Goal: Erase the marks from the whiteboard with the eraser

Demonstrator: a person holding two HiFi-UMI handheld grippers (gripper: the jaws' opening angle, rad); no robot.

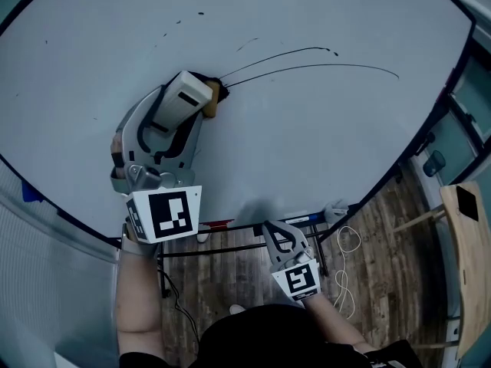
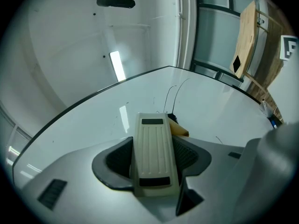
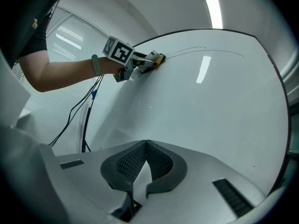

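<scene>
A cream eraser [image 1: 186, 94] with a tan felt underside is pressed against the whiteboard [image 1: 307, 152], and my left gripper [image 1: 178, 106] is shut on it. In the left gripper view the eraser [image 2: 153, 153] sits between the dark pads, its felt tip at the left ends of two thin black curved marks [image 1: 307, 58]. Those marks [image 2: 172, 93] run away to the right across the board. A few small black specks [image 1: 180, 20] dot the board higher up. My right gripper [image 1: 282, 240] hangs low near the board's bottom edge, its jaws together on nothing [image 3: 146, 146].
A tray along the board's lower edge holds markers [image 1: 307, 219]. Below are a wooden floor, a white cable [image 1: 345, 267] and the board's metal stand. A wooden chair [image 1: 464, 244] stands at the right. Black cables [image 3: 79, 115] hang at the board's left side.
</scene>
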